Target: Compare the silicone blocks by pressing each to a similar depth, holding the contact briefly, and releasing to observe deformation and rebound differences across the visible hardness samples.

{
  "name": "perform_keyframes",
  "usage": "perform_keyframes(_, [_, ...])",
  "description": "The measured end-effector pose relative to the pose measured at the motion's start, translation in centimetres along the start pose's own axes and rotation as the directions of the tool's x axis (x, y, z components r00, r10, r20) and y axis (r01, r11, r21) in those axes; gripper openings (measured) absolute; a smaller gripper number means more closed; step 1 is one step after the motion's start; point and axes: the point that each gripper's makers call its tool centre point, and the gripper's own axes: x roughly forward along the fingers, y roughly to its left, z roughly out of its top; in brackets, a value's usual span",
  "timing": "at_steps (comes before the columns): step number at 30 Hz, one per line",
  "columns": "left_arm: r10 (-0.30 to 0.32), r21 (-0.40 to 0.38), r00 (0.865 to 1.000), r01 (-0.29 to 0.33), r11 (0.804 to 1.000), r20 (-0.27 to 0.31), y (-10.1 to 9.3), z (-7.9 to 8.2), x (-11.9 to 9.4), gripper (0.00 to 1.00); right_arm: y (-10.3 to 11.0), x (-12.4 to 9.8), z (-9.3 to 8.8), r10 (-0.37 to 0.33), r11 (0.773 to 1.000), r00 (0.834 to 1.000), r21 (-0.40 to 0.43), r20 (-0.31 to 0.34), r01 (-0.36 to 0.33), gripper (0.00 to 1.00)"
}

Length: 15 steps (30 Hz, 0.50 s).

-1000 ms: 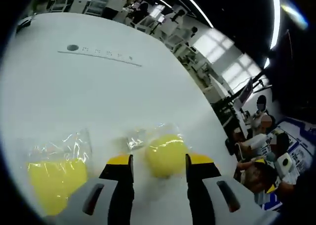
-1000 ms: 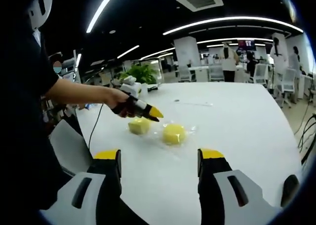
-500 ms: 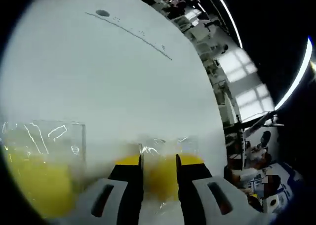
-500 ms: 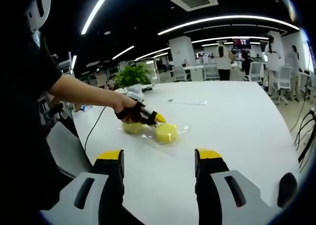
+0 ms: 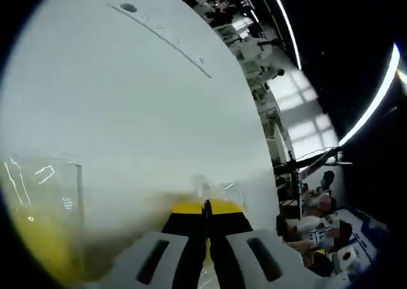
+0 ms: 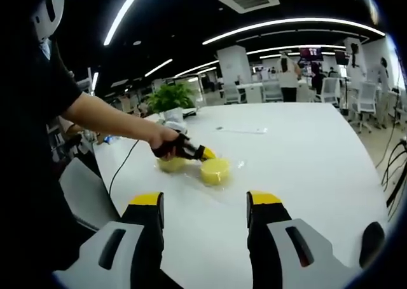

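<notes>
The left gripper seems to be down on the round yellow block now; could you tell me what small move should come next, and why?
Probably hold briefly, then lift off. The left gripper has its jaws together, tips on the round yellow silicone block in its clear bag, so the press looks made; releasing would show rebound.

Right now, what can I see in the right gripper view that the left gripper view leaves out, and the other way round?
The right gripper view alone gives the person's hand pressing the left tongs against the round yellow block, a potted plant, and its own open right tongs. The left gripper view alone gives its shut tips close up, with yellow just under them. Both share the white table and the second yellow block.
</notes>
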Motion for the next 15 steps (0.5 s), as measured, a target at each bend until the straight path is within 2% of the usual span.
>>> perform_keyframes(2, [-0.043,0.102,0.999,0.042,0.994,0.008,-1.6,0.2,-0.5,0.0,0.0,-0.2,-0.2,-0.004,1.0,1.0,0.005,-0.005,0.004,0.47])
perform_keyframes(3, [-0.077,0.175,0.997,0.076,0.982,-0.001,-2.9,0.1,-1.0,0.0,0.1,-0.4,-0.4,-0.004,1.0,1.0,0.013,-0.006,0.004,0.46])
perform_keyframes(4, [-0.089,0.212,0.996,0.088,0.973,-0.005,-3.4,0.1,-1.2,0.0,0.1,-0.5,-0.5,-0.002,1.0,1.0,0.016,-0.007,0.003,0.46])
perform_keyframes(5, [-0.109,0.304,0.994,0.108,0.946,-0.013,-4.6,0.1,-1.8,0.0,0.2,-0.5,-0.6,-0.002,1.0,1.0,0.018,-0.01,0.002,0.46])
perform_keyframes(6, [-0.124,0.356,0.992,0.124,0.926,-0.022,-5.5,-0.1,-2.3,0.0,0.2,-0.6,-0.8,-0.002,1.0,1.0,0.018,-0.012,0.002,0.46])
perform_keyframes(7, [-0.14,0.416,0.99,0.141,0.898,-0.033,-6.5,-0.3,-3.1,0.0,0.3,-0.5,-0.9,-0.002,1.0,1.0,0.017,-0.014,0.002,0.45])
perform_keyframes(9, [-0.169,0.456,0.985,0.171,0.873,-0.044,-7.7,-0.8,-4.2,0.0,0.5,-0.4,-1.1,0.003,1.0,1.0,0.021,-0.03,-0.002,0.44])
perform_keyframes(12, [-0.165,0.553,0.984,0.174,0.815,-0.067,-8.9,-1.7,-6.3,0.0,1.4,-0.3,-0.8,0.026,1.0,0.999,0.007,-0.023,-0.026,0.44])
perform_keyframes(14, [-0.153,0.587,0.986,0.162,0.793,-0.064,-9.1,-2.1,-7.4,0.0,1.8,-0.3,-0.7,0.039,0.999,0.999,-0.002,-0.023,-0.039,0.44])
perform_keyframes(15, [-0.149,0.589,0.987,0.155,0.793,-0.058,-9.1,-2.2,-7.7,0.0,2.0,-0.3,-0.7,0.042,0.999,0.999,-0.006,-0.025,-0.042,0.44])
